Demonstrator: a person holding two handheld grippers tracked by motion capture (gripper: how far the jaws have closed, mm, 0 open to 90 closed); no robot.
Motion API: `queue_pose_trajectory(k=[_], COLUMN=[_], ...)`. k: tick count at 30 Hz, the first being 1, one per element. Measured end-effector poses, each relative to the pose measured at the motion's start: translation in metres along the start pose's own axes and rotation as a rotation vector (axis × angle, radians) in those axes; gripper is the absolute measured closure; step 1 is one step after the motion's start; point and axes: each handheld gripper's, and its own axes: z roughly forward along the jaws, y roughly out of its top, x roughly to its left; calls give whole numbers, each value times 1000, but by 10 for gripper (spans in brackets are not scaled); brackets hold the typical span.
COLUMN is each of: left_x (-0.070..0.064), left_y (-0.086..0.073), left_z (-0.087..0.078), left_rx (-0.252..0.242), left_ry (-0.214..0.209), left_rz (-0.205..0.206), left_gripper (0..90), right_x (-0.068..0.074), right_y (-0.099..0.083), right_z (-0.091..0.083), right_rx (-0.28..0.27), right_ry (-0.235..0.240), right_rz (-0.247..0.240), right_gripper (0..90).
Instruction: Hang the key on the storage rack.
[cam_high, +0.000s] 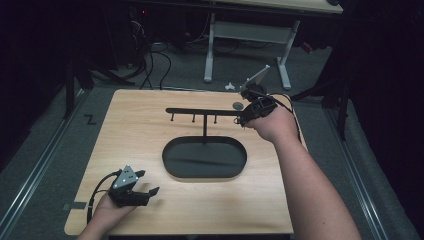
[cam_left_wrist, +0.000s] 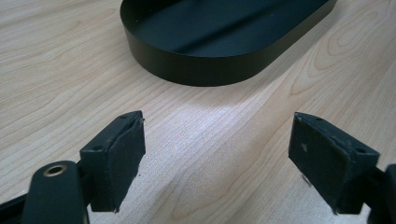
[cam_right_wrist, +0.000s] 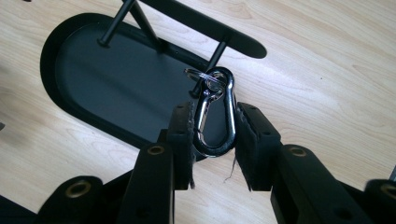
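Item one, left claw (cam_high: 148, 183): resting low at the near left corner of the surface (cam_high: 135, 135), jaws spread wide with nothing between them; in the left gripper view its pads (cam_left_wrist: 122, 154) frame bare wood just short of the tray. Item two, tray (cam_high: 205, 159): black, oval, shallow-walled, at the middle of the surface, carrying an upright post topped by a crossbar (cam_high: 200, 111) with short pegs hanging beneath. Item three, snap hook (cam_right_wrist: 215, 114): polished metal carabiner with a small split ring (cam_right_wrist: 201, 77) at its top, pinched by its two long sides in the right claw (cam_high: 244, 120) at the right end of the crossbar, held over the tray's edge and close by a peg (whether the ring touches the peg cannot be told). Handling, by judgement: light, rigid, not fragile, but smooth and rounded, so liable to twist or slip between the pads; the long sides at mid-length are the best hold, leaving ring and gate free. Item four, small grey disc (cam_high: 238, 105): lying on the surface just behind the right claw.
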Motion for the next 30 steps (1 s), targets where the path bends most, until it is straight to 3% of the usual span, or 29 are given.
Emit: queue_pose_trajectory(k=[18, 30], left_x=[0, 0], left_y=[0, 0], left_z=[0, 0], left_rx=[1, 6], left_ry=[0, -2], left_rz=[-1, -1], left_gripper=[193, 193], right_x=[-11, -17], right_y=[7, 1], right_z=[11, 24], right_rx=[-1, 16], right_ry=[-17, 5], right_rz=[36, 65], right_gripper=[683, 679])
